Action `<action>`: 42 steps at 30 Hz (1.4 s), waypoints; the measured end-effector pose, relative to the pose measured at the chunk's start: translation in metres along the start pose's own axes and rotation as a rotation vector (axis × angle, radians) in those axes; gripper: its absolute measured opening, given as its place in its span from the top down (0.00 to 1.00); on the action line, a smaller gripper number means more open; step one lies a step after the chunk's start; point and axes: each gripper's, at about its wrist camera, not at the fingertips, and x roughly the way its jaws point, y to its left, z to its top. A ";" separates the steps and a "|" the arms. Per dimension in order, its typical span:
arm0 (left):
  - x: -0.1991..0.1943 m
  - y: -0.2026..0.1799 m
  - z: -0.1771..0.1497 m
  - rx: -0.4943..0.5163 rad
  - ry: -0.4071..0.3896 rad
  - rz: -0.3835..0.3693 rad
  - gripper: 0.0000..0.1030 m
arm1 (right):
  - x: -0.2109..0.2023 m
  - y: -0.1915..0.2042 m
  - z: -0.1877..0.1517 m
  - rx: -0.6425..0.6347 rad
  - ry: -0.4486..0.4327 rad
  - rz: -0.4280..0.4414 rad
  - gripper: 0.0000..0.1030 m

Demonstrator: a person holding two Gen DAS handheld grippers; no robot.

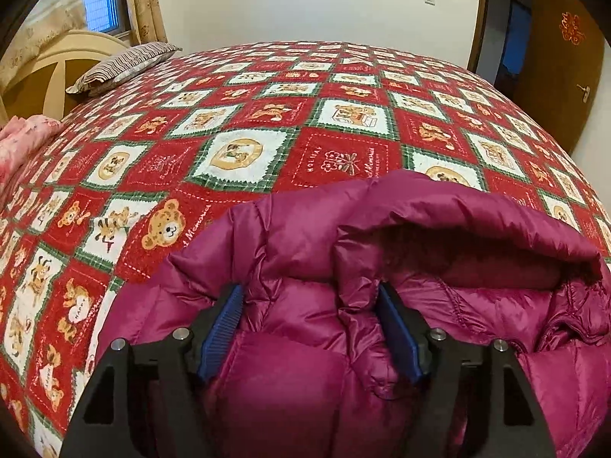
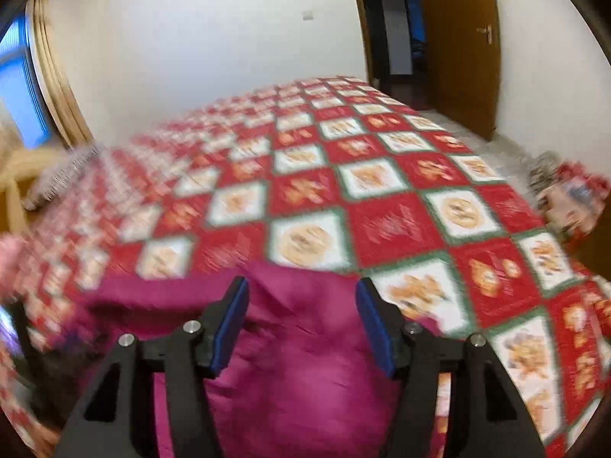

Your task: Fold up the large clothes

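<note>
A puffy magenta down jacket (image 1: 458, 206) lies at the near edge of the bed, its hood opening facing up and to the right. My left gripper (image 1: 309, 294) is shut on a thick bunch of it, the blue pads (image 1: 225, 328) sunk into the quilted fabric on both sides. In the blurred right wrist view the same jacket (image 2: 298, 362) lies under and beyond my right gripper (image 2: 302, 286). Its jaws stand apart, and the pads (image 2: 231, 324) do not press on the cloth.
A red, white and green teddy-bear blanket (image 1: 343, 114) (image 2: 382, 210) covers the whole bed. A striped pillow (image 1: 122, 65) and a pink cloth (image 1: 23, 141) lie at the left by the cream headboard (image 1: 46, 72). A wooden door (image 2: 458, 45) stands open at the far right. A blurred pile of things (image 2: 569, 194) sits beside the bed.
</note>
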 end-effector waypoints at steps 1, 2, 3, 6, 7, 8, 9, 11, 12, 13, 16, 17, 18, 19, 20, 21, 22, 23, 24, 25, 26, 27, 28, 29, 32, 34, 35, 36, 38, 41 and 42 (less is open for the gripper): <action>-0.004 0.001 -0.001 0.000 -0.005 -0.014 0.30 | 0.005 0.012 0.006 -0.014 0.009 0.000 0.40; -0.013 0.004 0.000 -0.011 -0.020 -0.041 0.30 | 0.012 0.022 0.009 -0.032 0.022 0.000 0.41; -0.021 0.006 0.000 -0.023 -0.037 -0.064 0.30 | 0.026 0.035 0.011 -0.060 0.045 0.001 0.46; -0.054 0.018 0.005 -0.049 -0.106 -0.098 0.30 | 0.068 0.055 0.000 -0.132 0.132 -0.029 0.53; -0.065 0.020 0.010 -0.046 -0.132 -0.104 0.30 | 0.080 0.054 -0.009 -0.145 0.181 -0.017 0.56; -0.076 0.019 0.019 -0.042 -0.163 -0.106 0.30 | 0.093 0.054 -0.021 -0.164 0.232 -0.016 0.56; -0.082 0.018 0.027 -0.035 -0.180 -0.109 0.29 | 0.100 0.055 -0.032 -0.197 0.242 -0.023 0.55; -0.088 0.004 0.050 0.010 -0.194 -0.111 0.28 | 0.093 0.062 -0.046 -0.302 0.149 -0.056 0.54; -0.086 -0.005 0.062 0.037 -0.193 -0.117 0.27 | 0.092 0.063 -0.047 -0.308 0.141 -0.064 0.53; -0.082 -0.013 0.071 0.056 -0.189 -0.122 0.26 | 0.091 0.062 -0.048 -0.308 0.141 -0.068 0.52; -0.052 -0.035 0.081 0.056 -0.135 -0.107 0.26 | 0.093 0.056 -0.046 -0.282 0.141 -0.057 0.48; -0.037 -0.041 0.077 0.051 -0.100 -0.091 0.26 | 0.093 0.053 -0.046 -0.271 0.139 -0.051 0.48; -0.030 -0.042 0.072 0.049 -0.081 -0.083 0.26 | 0.092 0.051 -0.047 -0.265 0.136 -0.045 0.48; -0.018 -0.043 0.064 0.048 -0.054 -0.070 0.26 | 0.090 0.051 -0.047 -0.264 0.134 -0.043 0.48; -0.004 -0.041 0.052 0.046 -0.022 -0.048 0.26 | 0.091 0.052 -0.047 -0.261 0.131 -0.045 0.48; 0.010 -0.038 0.038 0.046 0.017 -0.036 0.26 | 0.091 0.050 -0.047 -0.260 0.129 -0.042 0.47; 0.019 -0.034 0.029 0.045 0.042 -0.045 0.25 | 0.089 0.052 -0.046 -0.258 0.127 -0.034 0.46; 0.025 -0.027 0.020 0.032 0.045 -0.069 0.25 | 0.089 0.053 -0.046 -0.254 0.126 -0.025 0.45; 0.022 -0.024 0.017 0.016 0.019 -0.082 0.25 | 0.089 0.052 -0.046 -0.248 0.126 -0.018 0.45; 0.021 -0.022 0.017 0.009 0.014 -0.078 0.25 | 0.089 0.050 -0.046 -0.240 0.126 -0.010 0.45; 0.024 -0.025 0.017 0.019 0.019 -0.064 0.24 | 0.089 0.049 -0.046 -0.235 0.125 -0.004 0.45; 0.024 -0.028 0.016 0.026 0.016 -0.053 0.23 | 0.088 0.048 -0.046 -0.228 0.123 0.003 0.45; 0.024 -0.031 0.016 0.039 0.014 -0.036 0.23 | 0.088 0.046 -0.046 -0.219 0.120 0.010 0.45; 0.025 -0.034 0.016 0.050 0.012 -0.024 0.23 | 0.086 0.043 -0.046 -0.203 0.114 0.017 0.45; 0.027 -0.034 0.017 0.048 0.011 -0.027 0.20 | 0.088 0.039 -0.045 -0.176 0.115 0.010 0.43; 0.029 -0.036 0.020 0.054 0.012 -0.018 0.18 | 0.090 0.046 -0.045 -0.208 0.125 -0.019 0.40; 0.030 -0.037 0.021 0.063 0.014 -0.006 0.17 | 0.092 0.052 -0.047 -0.236 0.128 -0.042 0.39; 0.031 -0.039 0.022 0.072 0.017 0.011 0.16 | 0.093 0.054 -0.047 -0.251 0.132 -0.055 0.36; 0.030 -0.037 0.025 0.068 0.028 0.002 0.15 | 0.095 0.053 -0.045 -0.257 0.147 -0.065 0.33; 0.007 -0.019 0.031 0.025 0.050 -0.106 0.15 | 0.081 0.049 -0.036 -0.245 0.184 -0.084 0.34; -0.006 -0.013 0.031 0.009 0.020 -0.128 0.15 | 0.066 0.046 -0.034 -0.229 0.152 -0.071 0.34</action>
